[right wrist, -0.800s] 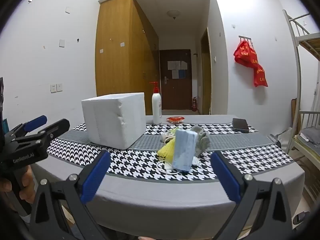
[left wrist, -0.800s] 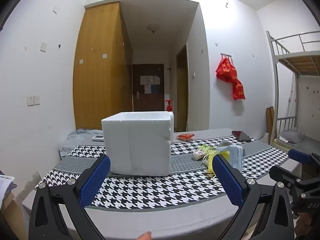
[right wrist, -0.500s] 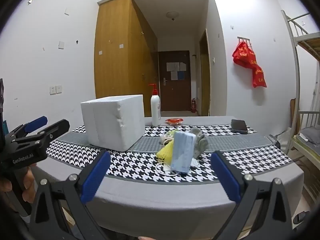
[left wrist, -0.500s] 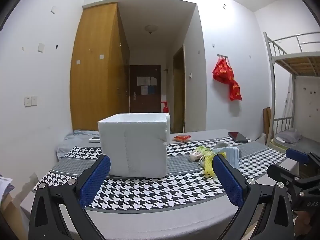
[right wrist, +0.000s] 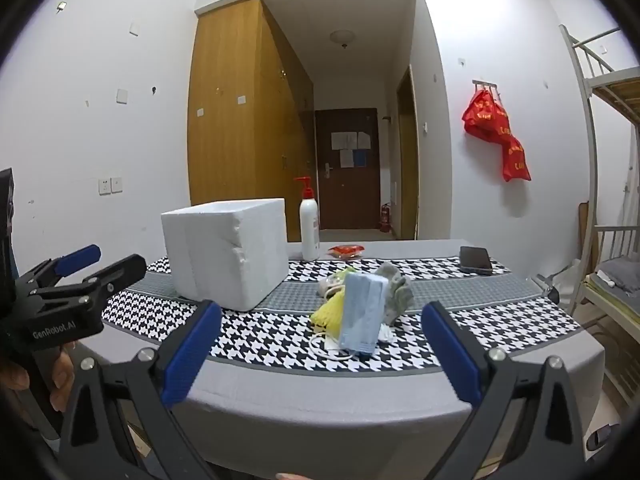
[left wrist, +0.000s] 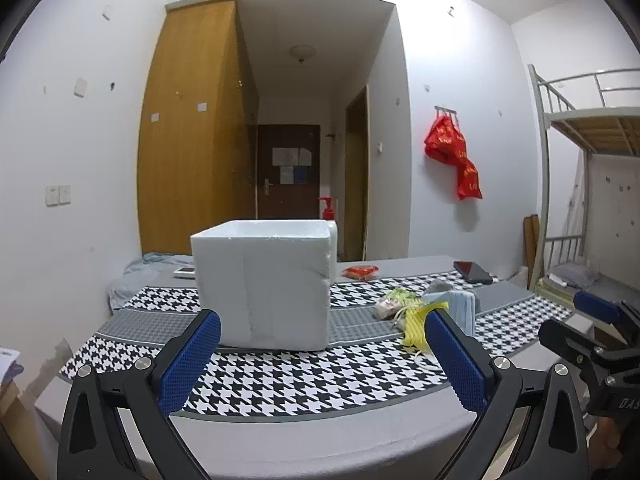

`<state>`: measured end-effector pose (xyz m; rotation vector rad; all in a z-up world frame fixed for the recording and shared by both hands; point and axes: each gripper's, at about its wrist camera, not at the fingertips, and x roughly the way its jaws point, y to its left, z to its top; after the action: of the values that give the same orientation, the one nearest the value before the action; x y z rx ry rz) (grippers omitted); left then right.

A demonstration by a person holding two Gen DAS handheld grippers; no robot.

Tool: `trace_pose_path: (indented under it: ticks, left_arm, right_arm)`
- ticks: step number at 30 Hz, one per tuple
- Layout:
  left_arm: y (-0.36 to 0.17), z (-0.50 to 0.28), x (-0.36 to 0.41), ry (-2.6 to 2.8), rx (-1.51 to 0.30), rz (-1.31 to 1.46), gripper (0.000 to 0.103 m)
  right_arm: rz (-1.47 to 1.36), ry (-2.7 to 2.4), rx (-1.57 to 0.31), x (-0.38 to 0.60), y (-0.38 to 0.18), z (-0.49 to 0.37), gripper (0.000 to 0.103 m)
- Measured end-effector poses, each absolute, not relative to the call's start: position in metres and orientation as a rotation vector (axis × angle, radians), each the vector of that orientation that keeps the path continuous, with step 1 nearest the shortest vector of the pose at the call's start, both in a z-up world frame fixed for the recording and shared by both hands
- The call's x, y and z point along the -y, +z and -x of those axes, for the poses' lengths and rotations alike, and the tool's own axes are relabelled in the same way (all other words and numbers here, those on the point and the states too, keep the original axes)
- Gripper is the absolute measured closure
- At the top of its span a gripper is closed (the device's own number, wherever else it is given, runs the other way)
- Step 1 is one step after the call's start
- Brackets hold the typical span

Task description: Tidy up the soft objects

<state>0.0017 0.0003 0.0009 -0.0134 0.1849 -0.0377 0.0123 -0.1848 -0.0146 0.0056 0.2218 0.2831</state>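
1. Closest in: both sets of tongs are spread wide with nothing between the pads. The right gripper [right wrist: 320, 348] sits short of the table edge, roughly lined up with the pile. The left gripper [left wrist: 322, 356] faces the foam box [left wrist: 264, 284] and holds nothing either.

2. Just past the near edge of the table [right wrist: 320, 404] is the soft stuff, all heaped together: a blue mask pack [right wrist: 362, 314] standing on end, a yellow mesh thing [right wrist: 330, 312] leaning at its left, a grey cloth [right wrist: 396, 288] behind it, and white ear loops [right wrist: 326, 350] spilling toward the edge.

3. Orientation: the mask pack's long axis is close to vertical, tipped a little, narrow edge toward the right camera. The rest is crumpled, no clear axis.

4. What I'd worry about: everything overlaps, so a pinch on the pack probably snags a loop or the mesh and drags the heap along. It also looks tippy, so a nudge from one pad could flop it over.

5. Further back: the box is well left of the pile, open top up, so the carry is short. The pump bottle [right wrist: 310, 226], the red packet [right wrist: 346, 250] and the phone [right wrist: 475, 260] lie beyond, out of the path I reckon.
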Motion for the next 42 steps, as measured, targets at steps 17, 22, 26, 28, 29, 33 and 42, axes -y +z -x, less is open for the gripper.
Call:
trace_pose_path:
  ticks: [17,22,26,28,29,33,42]
  left_arm:
    - [0.0007,-0.0058,0.0002,-0.026,-0.195,0.013,0.001]
    - [0.0003,-0.0051,-0.0004,-0.016,-0.194,0.009,0.001]
    - [0.0008,-0.0055,-0.0020,-0.018,-0.195,0.016,0.001]
    - [0.0006,-0.0056,-0.0018,-0.018,-0.197,0.012,0.001]
    - [0.0005,-0.0056,-0.0018,-0.019,-0.198,0.012,0.001]
    - [0.0005,-0.0057,-0.0021,-0.025,-0.198,0.011,0.001]
    - [0.0003,-0.0074,-0.0043,-0.021,-0.202,0.016,0.001]
  right_arm:
    - [-0.005,0.283,-0.223,0.1817,-0.0176,-0.0134,0.002]
    - [-0.006,0.283,-0.224,0.1823,-0.0180,-0.0143,0.002]
    - [-0.005,0.282,-0.225,0.1822,-0.0184,-0.0137,0.002]
    - [-0.006,0.283,-0.225,0.1827,-0.0185,-0.0135,0.002]
    - [-0.006,0.282,-0.225,0.1825,-0.0183,-0.0137,0.002]
    - [-0.005,0.281,-0.224,0.1826,-0.0181,-0.0131,0.002]
    - [-0.003,0.277,-0.224,0.1835,-0.0168,-0.0132,0.002]
